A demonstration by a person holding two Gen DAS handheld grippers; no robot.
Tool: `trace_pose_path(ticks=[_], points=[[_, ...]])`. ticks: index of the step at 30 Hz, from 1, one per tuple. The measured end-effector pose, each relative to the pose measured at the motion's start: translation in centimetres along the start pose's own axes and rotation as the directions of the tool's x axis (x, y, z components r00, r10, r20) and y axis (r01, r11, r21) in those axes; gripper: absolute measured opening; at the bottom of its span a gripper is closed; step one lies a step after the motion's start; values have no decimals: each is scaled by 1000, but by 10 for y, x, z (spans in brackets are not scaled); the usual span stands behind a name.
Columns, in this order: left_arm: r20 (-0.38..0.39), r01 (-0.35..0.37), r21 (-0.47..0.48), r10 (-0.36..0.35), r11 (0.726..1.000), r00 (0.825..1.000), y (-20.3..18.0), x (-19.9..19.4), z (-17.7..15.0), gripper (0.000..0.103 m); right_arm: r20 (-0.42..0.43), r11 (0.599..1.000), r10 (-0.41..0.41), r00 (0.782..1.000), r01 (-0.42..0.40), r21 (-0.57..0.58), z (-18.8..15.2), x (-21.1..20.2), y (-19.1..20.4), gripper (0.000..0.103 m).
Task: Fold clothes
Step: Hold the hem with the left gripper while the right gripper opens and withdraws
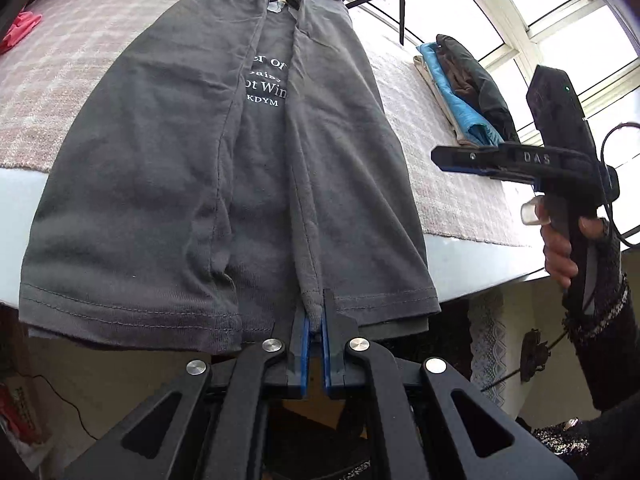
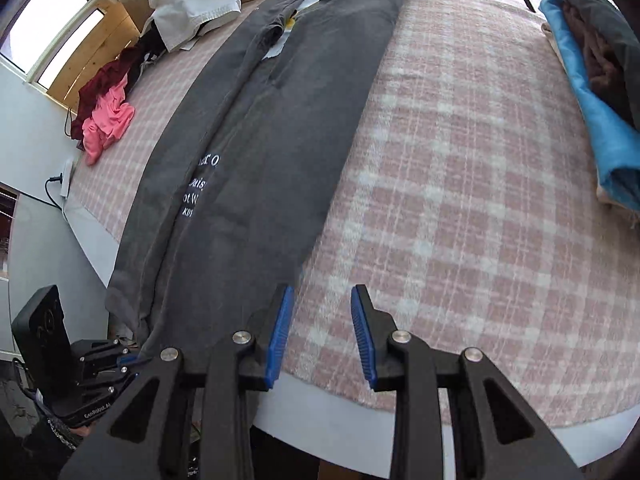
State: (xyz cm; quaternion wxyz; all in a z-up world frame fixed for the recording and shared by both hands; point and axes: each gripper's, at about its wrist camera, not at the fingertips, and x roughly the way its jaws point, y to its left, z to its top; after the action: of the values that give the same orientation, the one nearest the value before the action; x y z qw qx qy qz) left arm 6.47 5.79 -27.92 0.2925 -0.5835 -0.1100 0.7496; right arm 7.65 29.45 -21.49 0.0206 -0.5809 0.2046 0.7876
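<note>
A dark grey T-shirt (image 1: 192, 168) with white lettering lies lengthwise on the table, both sides folded in toward the middle. Its hem hangs a little over the near edge. My left gripper (image 1: 315, 320) is shut on the edge of the right-hand flap at the hem; the right wrist view shows this gripper (image 2: 130, 358) low on the left, at the shirt's (image 2: 260, 140) near end. My right gripper (image 2: 322, 292) is open with nothing between its blue pads, above the pink plaid cloth just right of the shirt. A hand holds this gripper (image 1: 438, 158) off to the shirt's right.
The pink plaid cloth (image 2: 460, 200) covers a white table (image 1: 460, 264). Folded clothes in blue, brown and dark fabric (image 2: 592, 80) are stacked at the right. Pink and dark red garments (image 2: 108, 120) and a white one (image 2: 188, 12) lie far left. Tripod legs (image 1: 402, 12) stand at the back.
</note>
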Motion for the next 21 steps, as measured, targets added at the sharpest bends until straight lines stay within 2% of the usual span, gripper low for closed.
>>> trace_pose_path(ticks=[4, 7, 11, 15, 16, 17, 19, 21], points=[[-25, -8, 80, 10, 997, 1000, -4, 4, 5, 4, 42, 998, 58, 997, -59, 9, -73, -3, 24, 30], [-40, -27, 153, 33, 988, 999, -8, 5, 6, 4, 65, 998, 16, 998, -13, -54, -106, 5, 48, 30], [-48, -36, 224, 48, 974, 998, -15, 3, 6, 4, 100, 996, -11, 995, 20, -85, -119, 13, 62, 30], [-56, -35, 238, 50, 971, 997, -12, 3, 5, 4, 129, 995, -36, 991, 48, -87, -119, 16, 68, 30], [-60, -30, 233, 45, 972, 997, -10, 4, 5, 4, 135, 994, -47, 990, 60, -96, -118, 17, 70, 26], [-64, -20, 226, 35, 974, 997, -7, 3, 4, 4, 137, 992, -49, 989, 64, -107, -118, 17, 73, 4], [-68, -4, 213, 19, 977, 998, -10, 7, 5, 4, 121, 989, -74, 990, 89, -119, -118, 15, 74, 3], [-57, 14, 206, -2, 978, 998, -9, 3, 4, 4, 128, 987, -64, 990, 82, -139, -119, 6, 78, 3]])
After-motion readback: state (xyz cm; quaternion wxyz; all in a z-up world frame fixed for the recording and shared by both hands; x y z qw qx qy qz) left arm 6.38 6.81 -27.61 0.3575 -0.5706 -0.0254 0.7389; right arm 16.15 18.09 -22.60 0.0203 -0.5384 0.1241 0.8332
